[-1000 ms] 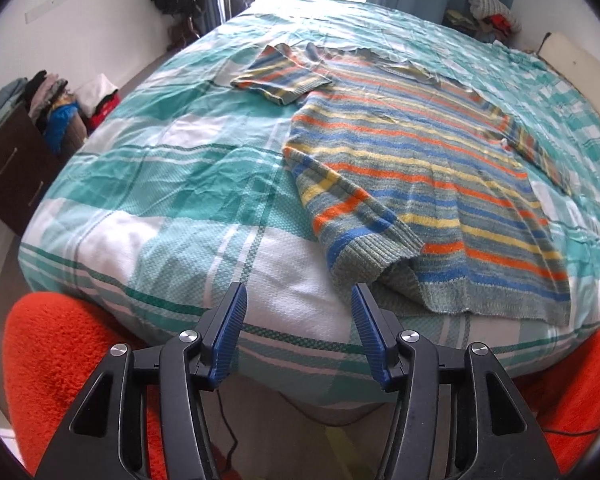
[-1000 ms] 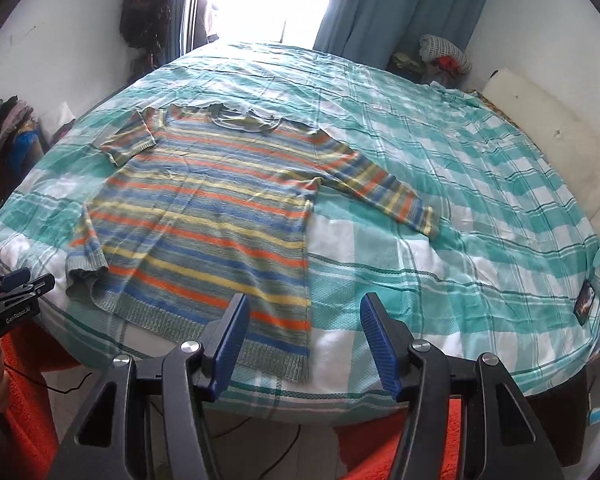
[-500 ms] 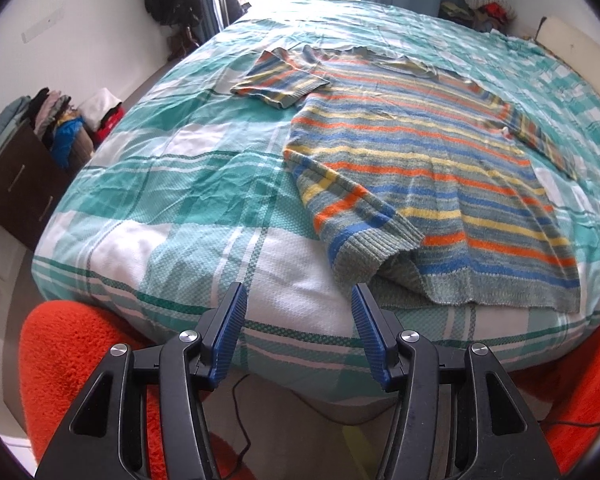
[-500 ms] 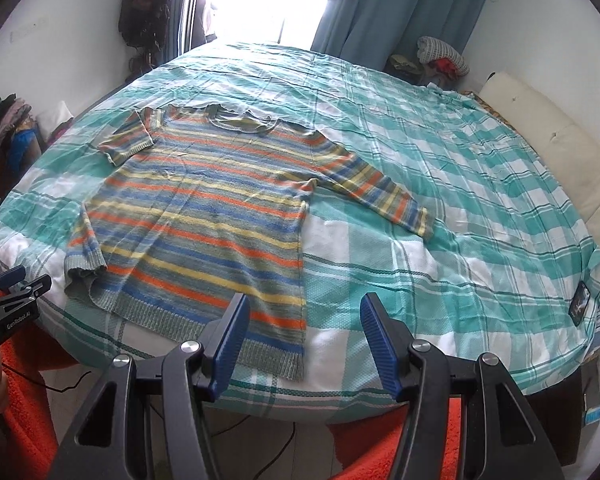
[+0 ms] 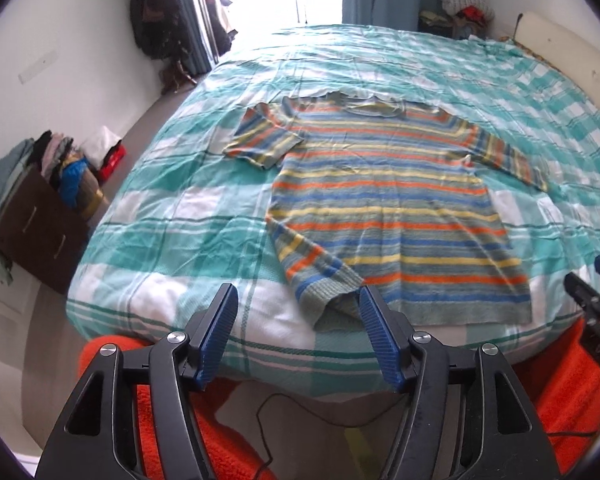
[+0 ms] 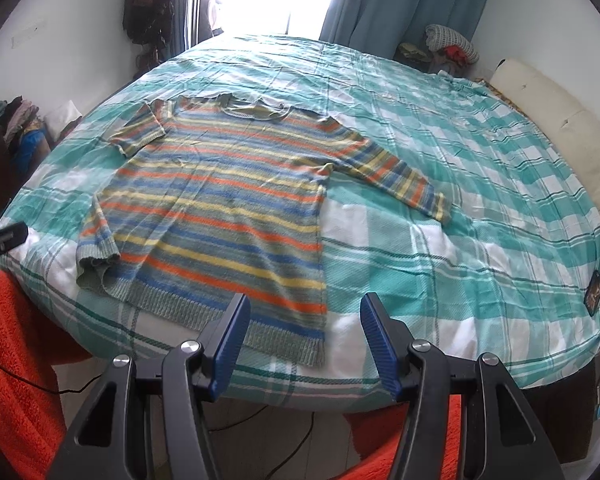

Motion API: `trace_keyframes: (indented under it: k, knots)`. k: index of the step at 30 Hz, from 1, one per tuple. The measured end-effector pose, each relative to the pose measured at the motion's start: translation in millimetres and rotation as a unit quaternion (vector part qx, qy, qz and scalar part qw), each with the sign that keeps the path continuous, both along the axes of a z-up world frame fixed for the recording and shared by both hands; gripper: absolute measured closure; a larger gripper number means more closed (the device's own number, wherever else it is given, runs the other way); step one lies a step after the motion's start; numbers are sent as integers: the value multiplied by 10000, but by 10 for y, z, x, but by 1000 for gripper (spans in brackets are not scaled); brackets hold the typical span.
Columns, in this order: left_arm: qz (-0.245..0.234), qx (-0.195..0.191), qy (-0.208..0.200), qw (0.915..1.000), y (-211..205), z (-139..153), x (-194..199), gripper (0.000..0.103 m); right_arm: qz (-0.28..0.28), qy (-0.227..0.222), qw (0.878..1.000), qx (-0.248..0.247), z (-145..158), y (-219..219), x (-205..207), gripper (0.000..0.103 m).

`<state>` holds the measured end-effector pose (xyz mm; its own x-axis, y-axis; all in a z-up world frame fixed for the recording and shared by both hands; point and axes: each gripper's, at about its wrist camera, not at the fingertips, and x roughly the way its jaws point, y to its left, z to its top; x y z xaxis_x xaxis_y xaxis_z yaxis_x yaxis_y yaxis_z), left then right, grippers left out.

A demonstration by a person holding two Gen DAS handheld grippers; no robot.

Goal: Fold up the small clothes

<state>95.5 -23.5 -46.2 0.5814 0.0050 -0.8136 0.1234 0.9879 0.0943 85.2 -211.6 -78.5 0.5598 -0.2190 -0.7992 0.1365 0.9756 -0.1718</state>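
A striped knit sweater in blue, orange, yellow and grey-green lies flat on the bed, hem toward me; it also shows in the right wrist view. Its left sleeve is folded back, with the cuff lying near the hem. Its right sleeve stretches out to the right. My left gripper is open and empty, just short of the bed edge by the folded cuff. My right gripper is open and empty, in front of the hem's right corner.
The bed has a teal and white checked cover. An orange rug lies on the floor in front. A dark dresser with piled clothes stands at the left. A cream cushion lies at the bed's right side.
Both grippers have pulled back and risen a little, so more of the bed and sweater shows. The left view has swung right toward the sweater. Both stay open.
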Motion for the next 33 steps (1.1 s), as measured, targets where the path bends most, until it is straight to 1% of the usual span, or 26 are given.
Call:
trace_keyframes:
  k: [8,23,25,26,27,29,30,31,33]
  knots:
    - [-116,341,-133,9993,-166,35,-26,37,26,59,10000,28,-44,37,-21,45]
    - [-220,491,-97,9985,-227,-9,-34,37,36,124,9999,65,-108,64,-22,45]
    - [-240,524,-51,9983,-190,-52,-19,33,43,143,9999,82,-120,69,-20,45]
    - [-225,480,-7,9986,-137,-86,-6,28,44,156,9998,100,-127,66,-20,45]
    - [-169,339,70,9993,-48,-127,16,25,33,163,9998,131,-126,52,-25,45]
    - [100,-246,395,9989,262,-269,82,25,-14,156,9997,202,-131,5,-43,45]
    - [210,-447,524,9974,377,-341,102,25,-87,158,9995,267,-148,-46,-56,45]
    - [291,-574,623,9960,468,-415,117,26,-130,165,9993,314,-167,-83,-61,45]
    - [224,-530,619,9964,465,-498,130,27,-293,251,9979,529,-267,-216,-60,45]
